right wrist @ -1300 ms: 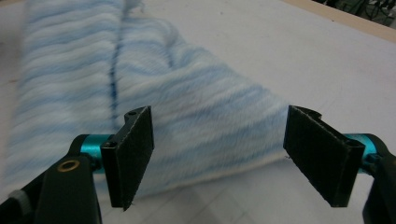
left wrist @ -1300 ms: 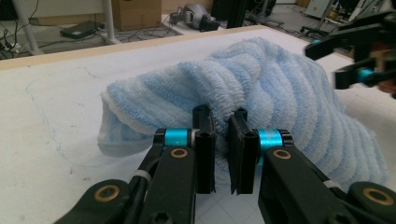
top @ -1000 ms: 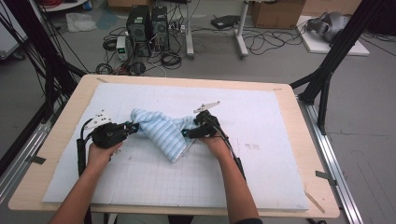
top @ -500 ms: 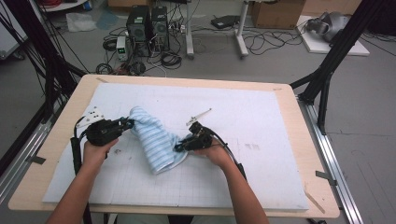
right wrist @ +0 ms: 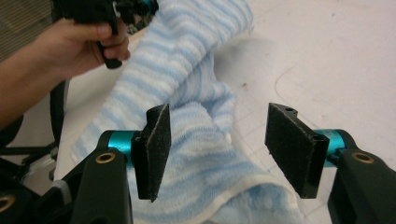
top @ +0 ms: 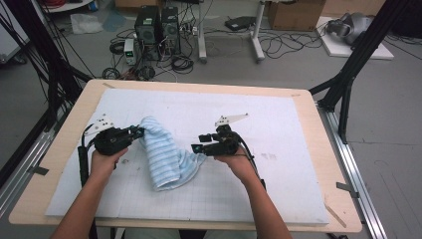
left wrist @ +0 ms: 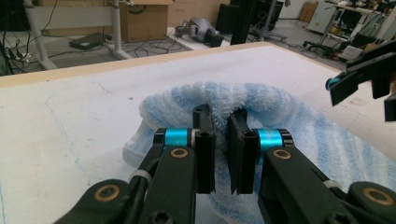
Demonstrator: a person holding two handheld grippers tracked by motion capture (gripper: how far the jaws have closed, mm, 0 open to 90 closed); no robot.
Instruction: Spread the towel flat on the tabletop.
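A blue-and-white striped towel (top: 164, 154) lies in a long bunched band on the white mat (top: 298, 144). Its upper end is lifted at my left gripper (top: 138, 132), which is shut on a fold of it. In the left gripper view the jaws (left wrist: 220, 116) stand almost together, with the towel (left wrist: 280, 107) humped just beyond them. My right gripper (top: 198, 148) is open at the towel's lower right corner. In the right gripper view its pads (right wrist: 219, 112) stand wide apart above the towel (right wrist: 196, 70), holding nothing. The left gripper (right wrist: 135, 7) shows at the top of that view.
The mat covers most of a wooden table (top: 323, 124). Bare mat extends to the right of my right hand and behind the towel. Black frame posts (top: 348, 74) stand at both sides. Computer towers (top: 157, 25) and cables sit on the floor beyond.
The right gripper has opened and let go of the towel's corner, which now rests on the mat. Both hands shifted toward the near-left, and the towel swung from stretched across to lengthwise.
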